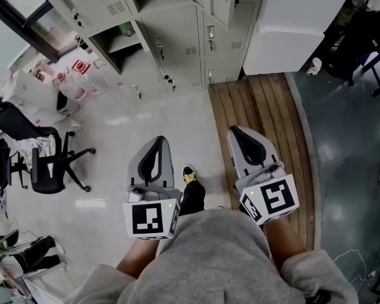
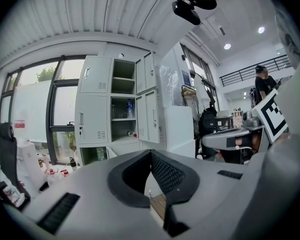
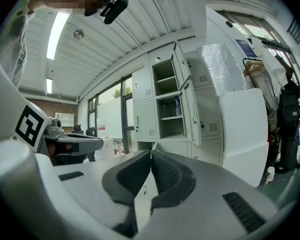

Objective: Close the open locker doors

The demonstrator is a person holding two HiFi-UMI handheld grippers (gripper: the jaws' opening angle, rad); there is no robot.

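Head view: office chair [image 1: 50, 163] stands left of lockers [image 1: 183, 40], white cabinet [image 1: 291, 24] right.

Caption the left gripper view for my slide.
Left claw, shut and empty, faces the pale grey metal lockers, several doors standing open.
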